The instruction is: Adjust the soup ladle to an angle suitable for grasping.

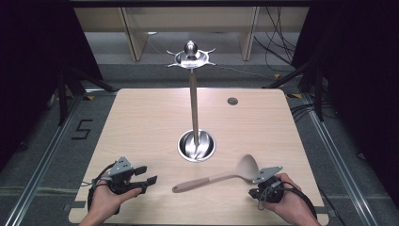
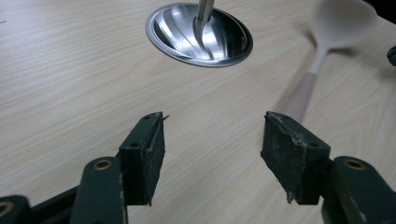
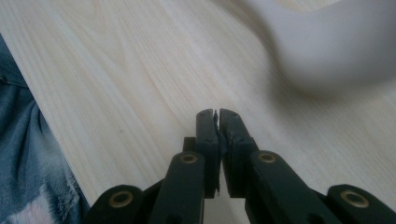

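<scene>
A beige spoon (image 1: 216,178) with a brownish handle lies flat on the wooden table (image 1: 141,122), its bowl toward the right. My left gripper (image 1: 147,175) is at the near left, open and holding nothing. From the left gripper view, its jaws (image 2: 212,154) stand wide apart above bare wood, and the spoon (image 2: 303,88) lies ahead to the right. My right gripper (image 1: 256,192) sits just near of the spoon's bowl. In the right gripper view, that gripper (image 3: 217,114) is shut with nothing between its pads, and the blurred spoon bowl (image 3: 336,42) is beyond it.
A metal utensil stand (image 1: 193,103) rises from a round shiny base (image 1: 196,146) at the table's middle, with hooks around its top (image 1: 190,54). A small round plug (image 1: 232,100) sits at the far right. The person's jeans (image 3: 28,154) show past the near edge.
</scene>
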A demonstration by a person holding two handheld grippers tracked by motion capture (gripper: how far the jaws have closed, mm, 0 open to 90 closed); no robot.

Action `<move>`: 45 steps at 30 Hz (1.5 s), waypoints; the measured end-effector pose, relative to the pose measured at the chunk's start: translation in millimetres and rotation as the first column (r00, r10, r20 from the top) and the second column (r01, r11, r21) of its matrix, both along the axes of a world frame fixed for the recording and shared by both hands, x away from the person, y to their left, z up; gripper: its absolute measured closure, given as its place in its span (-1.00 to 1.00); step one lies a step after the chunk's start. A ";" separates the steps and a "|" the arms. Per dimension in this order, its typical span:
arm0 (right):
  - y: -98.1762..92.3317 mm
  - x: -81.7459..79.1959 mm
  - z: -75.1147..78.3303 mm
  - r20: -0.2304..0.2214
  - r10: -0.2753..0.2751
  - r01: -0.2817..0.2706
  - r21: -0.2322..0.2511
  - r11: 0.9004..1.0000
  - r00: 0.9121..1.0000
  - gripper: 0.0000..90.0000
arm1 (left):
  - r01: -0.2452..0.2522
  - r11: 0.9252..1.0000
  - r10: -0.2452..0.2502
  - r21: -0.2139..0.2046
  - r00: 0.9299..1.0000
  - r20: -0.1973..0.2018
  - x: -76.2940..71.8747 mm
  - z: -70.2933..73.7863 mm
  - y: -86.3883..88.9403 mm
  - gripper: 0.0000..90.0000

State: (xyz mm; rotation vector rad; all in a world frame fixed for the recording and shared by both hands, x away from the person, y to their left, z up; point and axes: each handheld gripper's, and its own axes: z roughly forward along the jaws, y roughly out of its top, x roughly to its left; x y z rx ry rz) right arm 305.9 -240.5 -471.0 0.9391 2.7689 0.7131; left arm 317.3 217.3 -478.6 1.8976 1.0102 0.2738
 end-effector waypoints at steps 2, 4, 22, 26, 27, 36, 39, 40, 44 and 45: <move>1.8 -0.5 -1.0 0.000 -0.022 0.022 0.024 0.999 1.000 0.89 | 0.000 1.000 0.000 0.001 1.000 0.003 1.2 0.3 0.6 -0.11; 2.4 0.4 0.3 -0.005 -0.019 0.020 0.042 0.999 1.000 0.90 | 0.004 1.000 -0.004 0.020 1.000 0.009 1.7 1.0 1.6 -0.10; 57.8 35.7 26.0 0.115 0.146 -0.147 0.003 0.989 0.983 0.90 | -0.033 0.999 0.033 -0.019 0.999 0.020 -3.2 2.9 8.6 -0.08; 76.3 47.8 26.0 0.109 0.220 -0.217 -0.039 0.975 0.969 0.84 | -0.033 0.999 0.033 -0.017 0.999 0.013 -4.4 3.2 8.6 -0.09; 79.1 50.5 25.9 0.117 0.247 -0.243 -0.048 0.969 0.962 0.83 | -0.034 0.999 0.034 -0.015 0.999 0.013 -4.6 3.2 9.1 -0.09; 104.3 62.8 23.7 0.081 0.369 -0.358 -0.120 0.926 0.926 0.63 | -0.051 0.998 0.051 -0.026 0.999 0.010 -6.5 3.8 10.9 -0.10; 111.6 66.3 20.4 0.052 0.419 -0.407 -0.152 0.901 0.907 0.51 | -0.049 0.998 0.049 -0.029 0.999 0.013 -6.7 3.3 11.2 -0.10; 115.2 68.4 18.2 0.048 0.438 -0.426 -0.160 0.890 0.898 0.44 | -0.043 0.998 0.043 -0.035 0.999 0.012 -6.4 2.7 11.3 -0.11; 123.9 73.5 14.0 0.044 0.471 -0.456 -0.186 0.870 0.881 0.37 | -0.040 0.999 0.040 -0.034 0.999 0.006 -6.4 2.8 11.5 -0.11; 125.9 75.3 13.0 0.045 0.486 -0.469 -0.192 0.862 0.873 0.35 | -0.040 0.999 0.040 -0.034 0.999 0.006 -6.4 2.8 11.5 -0.11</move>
